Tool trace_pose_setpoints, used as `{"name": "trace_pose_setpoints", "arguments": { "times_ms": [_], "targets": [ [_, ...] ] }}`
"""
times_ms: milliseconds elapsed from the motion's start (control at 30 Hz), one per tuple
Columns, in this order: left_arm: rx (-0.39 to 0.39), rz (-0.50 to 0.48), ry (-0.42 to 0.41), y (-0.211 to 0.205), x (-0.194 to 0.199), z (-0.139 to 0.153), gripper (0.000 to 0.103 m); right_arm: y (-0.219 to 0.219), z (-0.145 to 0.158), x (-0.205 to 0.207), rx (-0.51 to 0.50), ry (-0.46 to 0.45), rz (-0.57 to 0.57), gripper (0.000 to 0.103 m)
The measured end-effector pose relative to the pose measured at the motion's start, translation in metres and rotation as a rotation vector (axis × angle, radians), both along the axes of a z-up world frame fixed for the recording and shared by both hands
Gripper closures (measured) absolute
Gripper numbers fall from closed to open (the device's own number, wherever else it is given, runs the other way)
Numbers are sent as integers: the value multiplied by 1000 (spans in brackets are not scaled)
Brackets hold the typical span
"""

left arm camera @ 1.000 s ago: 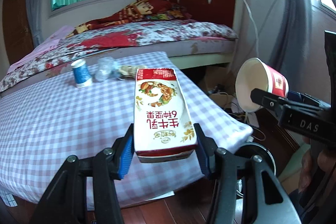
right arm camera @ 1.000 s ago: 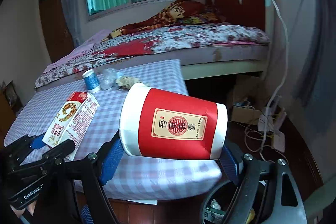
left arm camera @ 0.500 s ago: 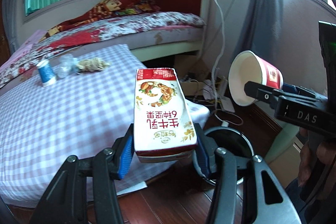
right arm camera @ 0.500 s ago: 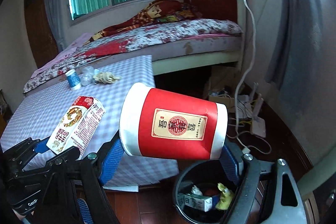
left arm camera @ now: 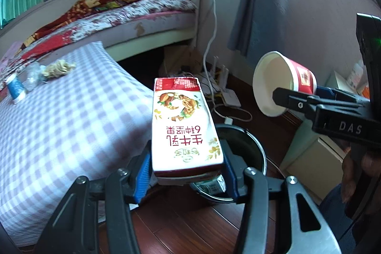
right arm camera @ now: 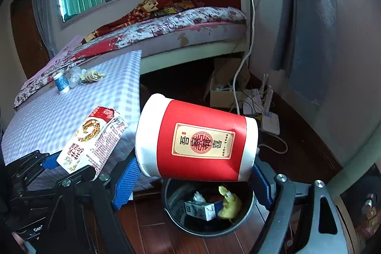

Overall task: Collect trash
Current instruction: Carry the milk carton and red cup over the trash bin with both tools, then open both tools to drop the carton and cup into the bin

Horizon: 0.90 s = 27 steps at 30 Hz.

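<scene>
My left gripper (left arm camera: 187,173) is shut on a red and white milk carton (left arm camera: 184,127), held above the near rim of a black trash bin (left arm camera: 247,146) on the floor. My right gripper (right arm camera: 194,176) is shut on a red and white paper cup (right arm camera: 197,139), lying sideways right over the bin (right arm camera: 173,213). The bin holds a small carton (right arm camera: 200,208) and yellow scraps. The cup also shows in the left wrist view (left arm camera: 283,82), and the carton in the right wrist view (right arm camera: 92,139).
A table with a purple checked cloth (left arm camera: 59,125) stands left of the bin, bearing a small blue cup (left arm camera: 15,89), clear plastic (left arm camera: 33,77) and crumpled paper (left arm camera: 58,68). A bed (right arm camera: 166,27) lies behind. Cables and a router (right arm camera: 269,120) lie on the floor.
Both grippers have swung right, away from the table, with carton and cup still held. The bin has come closer and now lies directly below them.
</scene>
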<state>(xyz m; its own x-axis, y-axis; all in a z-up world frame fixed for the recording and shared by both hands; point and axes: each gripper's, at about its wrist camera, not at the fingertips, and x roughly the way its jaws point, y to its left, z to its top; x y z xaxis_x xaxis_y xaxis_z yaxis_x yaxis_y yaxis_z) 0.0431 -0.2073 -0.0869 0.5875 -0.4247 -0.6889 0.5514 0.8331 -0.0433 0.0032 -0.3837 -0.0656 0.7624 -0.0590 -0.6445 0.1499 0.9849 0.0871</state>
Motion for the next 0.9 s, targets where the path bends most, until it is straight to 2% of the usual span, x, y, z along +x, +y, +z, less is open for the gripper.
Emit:
{"name": "trace_pose_setpoints", "arguments": {
  "times_ms": [200,467,667,900],
  "targets": [
    [11,-45,48,-19,-3,-17,50,-21,-21,-10,3,49,1,20],
    [35,-98,151,-39,4,-50,50,-44,-58,-12,37,130,11,20],
    [35,-99,193,-49,13,-65,50,-52,-83,-1,87,180,9,20],
    [16,-113,239,-59,25,-75,48,-50,-98,21,117,204,26,20]
  ]
}}
